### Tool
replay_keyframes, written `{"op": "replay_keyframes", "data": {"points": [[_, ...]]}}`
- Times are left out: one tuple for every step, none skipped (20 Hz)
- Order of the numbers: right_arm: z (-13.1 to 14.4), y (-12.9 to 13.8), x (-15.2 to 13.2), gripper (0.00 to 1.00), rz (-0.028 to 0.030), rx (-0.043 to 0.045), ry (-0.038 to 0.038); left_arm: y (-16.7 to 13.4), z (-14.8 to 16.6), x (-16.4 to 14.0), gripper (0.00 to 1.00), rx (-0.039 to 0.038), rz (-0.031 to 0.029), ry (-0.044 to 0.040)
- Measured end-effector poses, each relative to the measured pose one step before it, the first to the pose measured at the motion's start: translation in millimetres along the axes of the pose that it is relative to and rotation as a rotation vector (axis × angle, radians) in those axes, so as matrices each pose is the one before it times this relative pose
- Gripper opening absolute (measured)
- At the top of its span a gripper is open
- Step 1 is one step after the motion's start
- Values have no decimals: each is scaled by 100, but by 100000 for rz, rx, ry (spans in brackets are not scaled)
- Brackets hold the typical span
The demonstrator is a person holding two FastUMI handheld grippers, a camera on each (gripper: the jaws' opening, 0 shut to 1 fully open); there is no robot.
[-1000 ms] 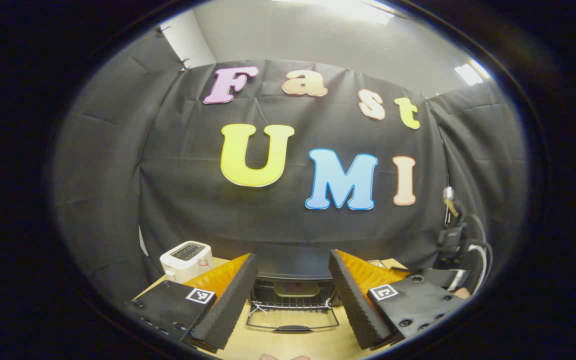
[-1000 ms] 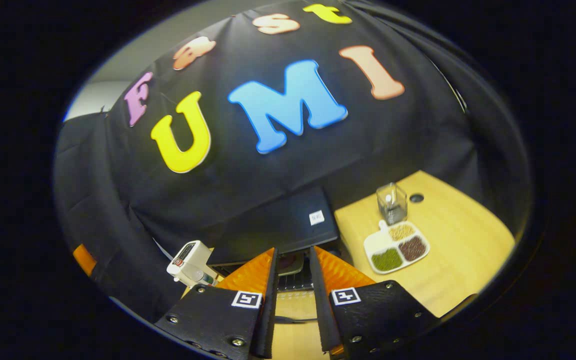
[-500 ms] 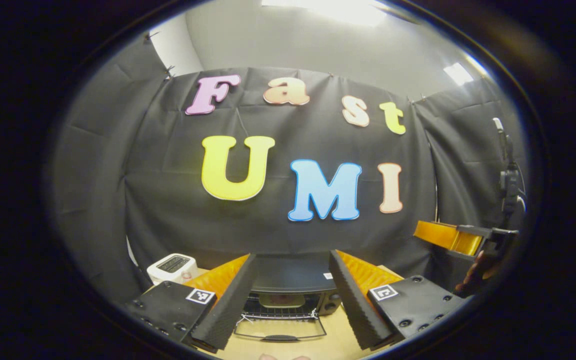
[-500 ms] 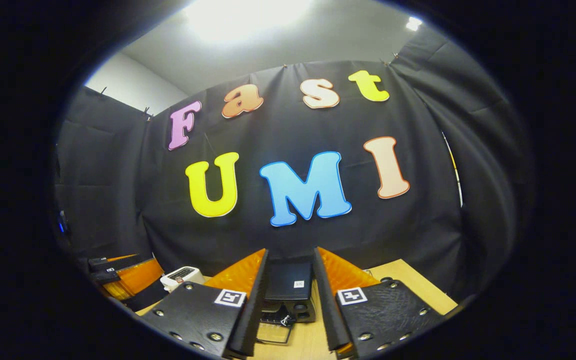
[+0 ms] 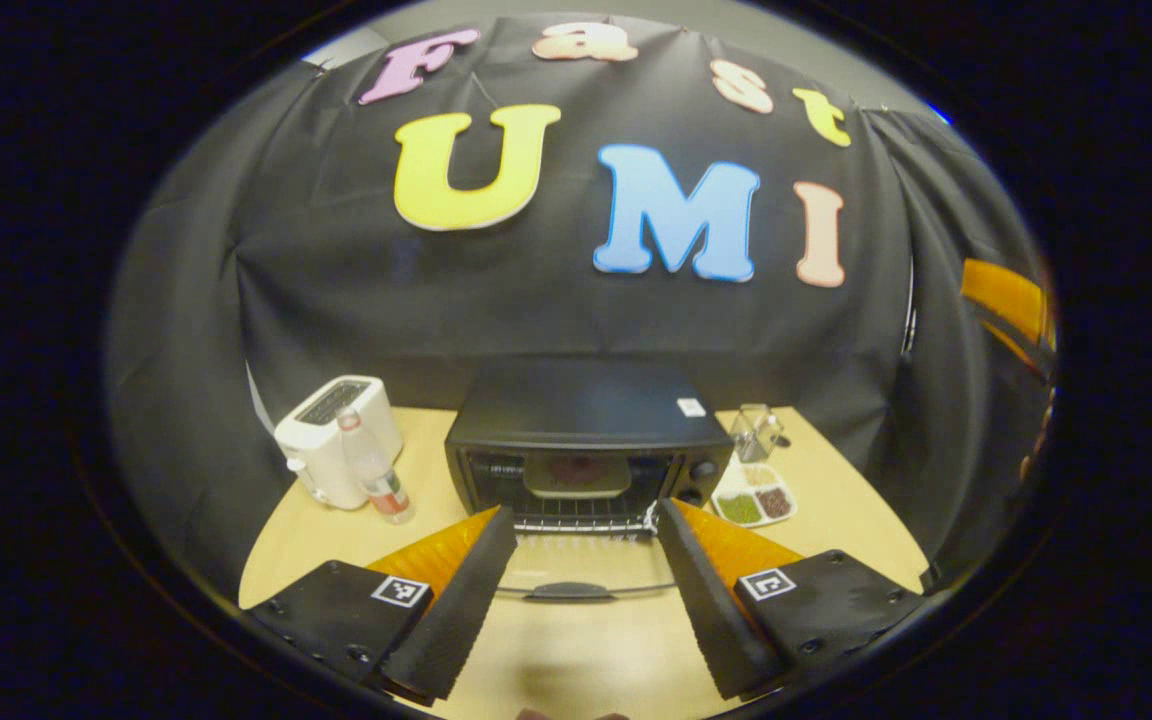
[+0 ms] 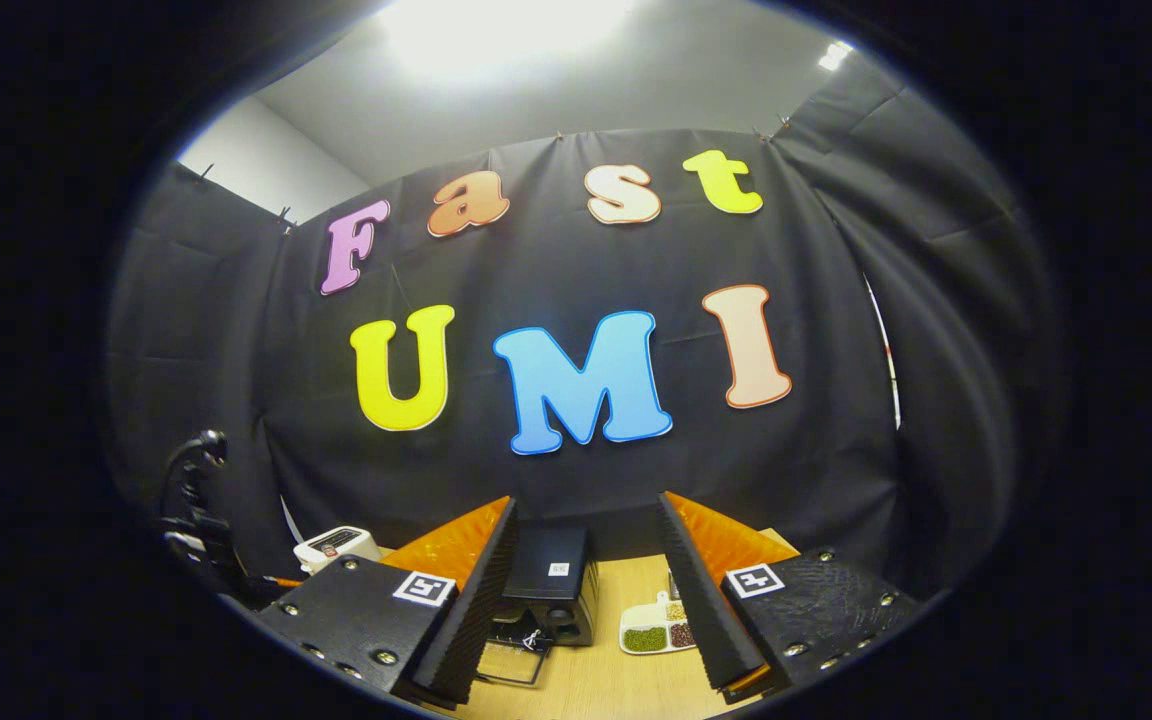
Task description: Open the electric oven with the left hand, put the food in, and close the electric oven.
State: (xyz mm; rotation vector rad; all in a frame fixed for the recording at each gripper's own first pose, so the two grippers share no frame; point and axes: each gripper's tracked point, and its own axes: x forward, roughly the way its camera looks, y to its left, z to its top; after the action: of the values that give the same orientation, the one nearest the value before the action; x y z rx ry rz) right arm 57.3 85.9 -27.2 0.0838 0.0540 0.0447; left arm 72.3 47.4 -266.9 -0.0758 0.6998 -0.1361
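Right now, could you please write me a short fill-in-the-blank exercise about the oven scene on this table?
1. The door of the electric oven hangs ____.
2. The white toaster stands on the oven's ____ side in the left gripper view.
3. The sectioned dish of beans lies flat on the ____.
4. The left tongs are ____ and hold nothing.

Missing words: open; left; table; open

Two hand-held grippers with black bodies

The left gripper [image 5: 576, 600] and the right gripper [image 6: 586, 610] each had black plates with silver screws, small square black-and-white markers, and ribbed wedge-shaped fingers.
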Motion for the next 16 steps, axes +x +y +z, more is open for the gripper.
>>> {"op": "replay_keyframes", "data": {"points": [[-153,-320,238,83,-415,-5,594,-399,-1527,812,100,-733,-1229,5324],[-283,-290,243,83,-266,460,549,-104,-1481,1007,100,-195,190,4901],[-159,-379,89,83,-306,677,519,354,-1793,1195,97,308,68,4980],[-212,-347,111,84,-426,223,459,156,-1238,894,100,996,625,4557],[-293,-409,163,83,-550,-49,674,64,-1229,1036,97,1318,333,4676],[-315,-406,214,83,-561,-94,685,-87,-1356,1224,97,841,-406,5978],[-314,-340,71,83,-211,107,786,-151,-1352,1114,97,-341,-1005,6342],[-208,-331,95,83,-533,22,584,-149,-961,1315,98,-447,-617,4884],[-208,-515,93,83,-974,-443,530,212,-747,1226,98,-201,378,3687],[-207,-569,3,83,-1233,-574,410,237,-474,839,97,240,238,2642],[-20,-503,63,83,-844,-314,27,119,-429,1074,97,-29,816,2594],[21,-323,58,83,-1042,27,-45,-9,-471,891,99,-302,-7,2256],[-34,-361,77,83,-798,-22,138,-61,-450,749,100,-794,-352,2449],[-225,-394,61,83,-667,118,440,39,-436,765,98,-893,-500,2563],[-87,-320,32,83,-781,411,457,84,-302,778,97,-442,-7,2187],[-104,-352,21,83,-862,600,285,149,-173,713,97,664,560,1549]]}}
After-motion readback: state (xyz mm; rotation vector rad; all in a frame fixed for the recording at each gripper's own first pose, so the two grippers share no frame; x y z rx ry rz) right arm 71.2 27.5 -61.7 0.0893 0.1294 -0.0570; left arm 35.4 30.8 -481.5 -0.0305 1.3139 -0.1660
